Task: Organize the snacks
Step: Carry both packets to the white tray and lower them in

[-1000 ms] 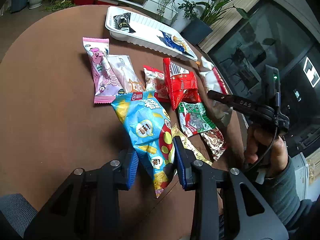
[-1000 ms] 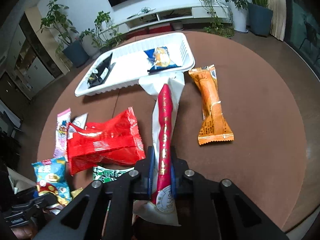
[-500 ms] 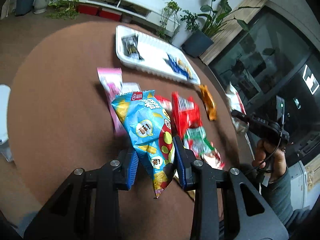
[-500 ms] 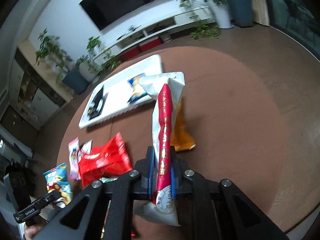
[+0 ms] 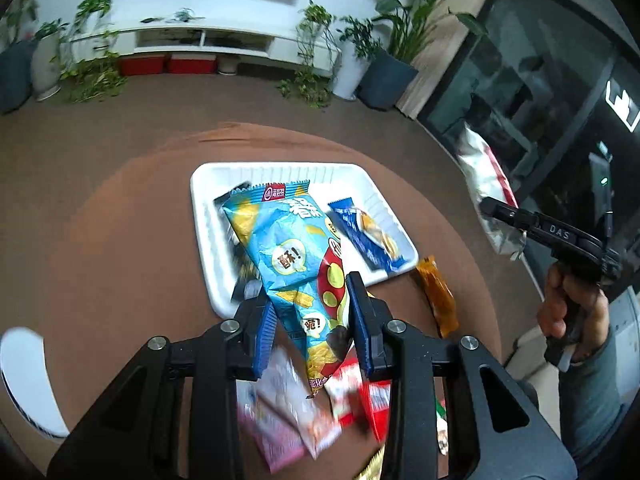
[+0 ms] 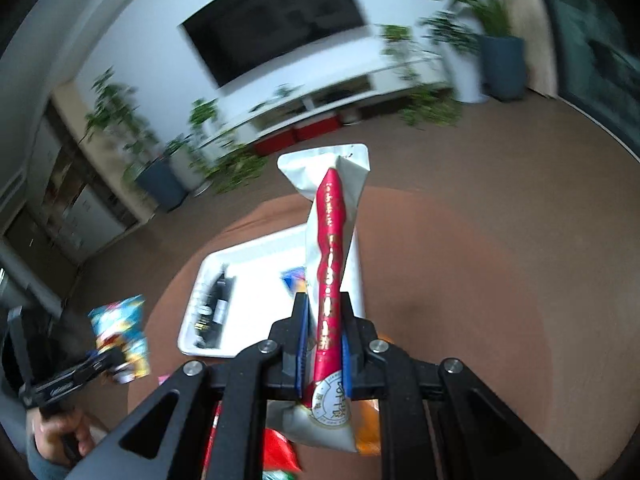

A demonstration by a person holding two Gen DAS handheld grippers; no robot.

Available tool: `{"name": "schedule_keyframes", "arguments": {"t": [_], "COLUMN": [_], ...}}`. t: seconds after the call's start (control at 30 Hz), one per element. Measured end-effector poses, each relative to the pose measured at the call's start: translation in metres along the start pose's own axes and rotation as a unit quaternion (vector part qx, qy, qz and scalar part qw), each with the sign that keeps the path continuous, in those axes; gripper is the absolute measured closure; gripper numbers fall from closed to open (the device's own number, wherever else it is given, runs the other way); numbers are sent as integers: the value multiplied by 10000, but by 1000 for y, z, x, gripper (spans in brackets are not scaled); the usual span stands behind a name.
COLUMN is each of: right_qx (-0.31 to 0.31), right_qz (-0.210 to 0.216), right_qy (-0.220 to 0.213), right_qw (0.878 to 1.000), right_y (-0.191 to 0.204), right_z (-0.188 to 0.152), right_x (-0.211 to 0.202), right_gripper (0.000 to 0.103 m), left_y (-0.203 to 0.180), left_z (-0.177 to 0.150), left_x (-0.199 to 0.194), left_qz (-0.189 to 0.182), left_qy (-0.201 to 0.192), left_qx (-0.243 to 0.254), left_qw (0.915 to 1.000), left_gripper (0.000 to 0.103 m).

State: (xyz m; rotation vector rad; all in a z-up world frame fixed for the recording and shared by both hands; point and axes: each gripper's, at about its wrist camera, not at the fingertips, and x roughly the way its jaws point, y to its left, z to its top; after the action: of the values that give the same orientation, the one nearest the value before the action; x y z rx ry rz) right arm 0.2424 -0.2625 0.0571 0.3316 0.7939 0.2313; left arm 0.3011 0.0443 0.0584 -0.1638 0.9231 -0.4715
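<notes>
My left gripper [image 5: 313,322] is shut on a blue chip bag [image 5: 288,248], lifted above the near edge of the white tray [image 5: 208,240]. In the tray lie a black packet [image 6: 216,308] and a blue packet [image 5: 366,236]. My right gripper [image 6: 323,348] is shut on a white and red snack pouch [image 6: 332,240], held high over the round brown table [image 6: 460,280] in front of the tray [image 6: 256,264]. The left wrist view shows the right gripper [image 5: 496,210] at the right edge with the pouch [image 5: 484,176]. The left gripper with the blue chip bag [image 6: 120,328] appears low left in the right wrist view.
An orange packet [image 5: 438,296] lies on the table just right of the tray. Pink, white and red snack packets [image 5: 304,412] lie blurred under the left gripper. A white object [image 5: 24,380] sits at the table's left edge. Potted plants and a TV unit stand behind.
Both grippers have risen with their snacks and moved toward the tray. The chip bag now hangs over the tray's near edge; the loose packets have slid below the left gripper.
</notes>
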Motion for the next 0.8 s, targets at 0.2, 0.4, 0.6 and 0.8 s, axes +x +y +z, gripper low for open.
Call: {"name": "schedule_keyframes", "arguments": {"t": [0.2, 0.4, 0.6, 0.8], "right_qx": [-519, -721, -733, -706], "right_qz": [196, 37, -117, -287], "right_qy": [476, 894, 1223, 1430], "right_qw": [9973, 9934, 9897, 9868], "right_y": [51, 62, 54, 44], "right_z": [19, 18, 8, 0], "right_x": [71, 125, 161, 183], "right_gripper": [88, 88, 88, 88], "left_y": [1, 2, -3, 2], "left_z": [43, 47, 34, 28], "left_x": [62, 110, 141, 159], "left_qz": [132, 298, 504, 636], "left_qy": [509, 885, 1103, 1201], "left_qx": [252, 371, 508, 542], "left_qw": [9983, 9949, 9913, 9892], "left_gripper": [72, 72, 72, 72]}}
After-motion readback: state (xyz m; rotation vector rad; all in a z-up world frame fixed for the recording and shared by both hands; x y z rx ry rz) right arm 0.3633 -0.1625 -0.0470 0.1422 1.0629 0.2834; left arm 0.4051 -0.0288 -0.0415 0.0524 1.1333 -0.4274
